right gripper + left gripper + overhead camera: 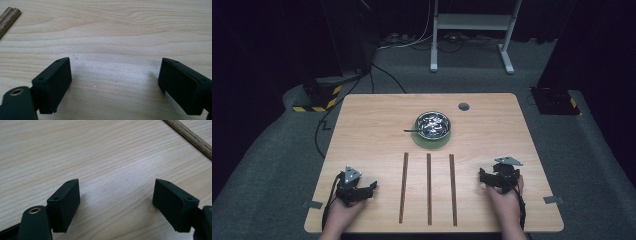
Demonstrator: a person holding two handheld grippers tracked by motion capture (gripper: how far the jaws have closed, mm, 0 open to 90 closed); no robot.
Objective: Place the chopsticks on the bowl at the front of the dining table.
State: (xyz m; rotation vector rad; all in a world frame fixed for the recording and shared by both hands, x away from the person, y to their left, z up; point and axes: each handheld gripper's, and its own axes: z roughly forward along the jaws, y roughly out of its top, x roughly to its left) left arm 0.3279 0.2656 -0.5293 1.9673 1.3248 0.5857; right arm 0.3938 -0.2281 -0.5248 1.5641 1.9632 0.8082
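Observation:
Three dark wooden sticks lie parallel on the light wooden table [362,130]: the left stick [404,187], the middle stick [429,187] and the right stick [452,189]. Behind them a metal bowl [433,124] with shiny contents sits on a green mat [431,141], and a dark utensil handle [410,131] sticks out to its left. My left gripper [373,185] rests at the front left, open, with bare wood between its jaws [116,202]. My right gripper [482,176] rests at the front right, also open and empty [115,83]. A stick [190,137] crosses the left gripper view's top right corner. A stick end [8,18] lies at the right gripper view's top left.
A round grey cap [463,106] is set into the table near its far edge. Behind the table a white frame [472,30] stands on grey carpet with cables. A yellow-black striped block [319,97] lies on the floor at the left, and a dark box [554,100] at the right.

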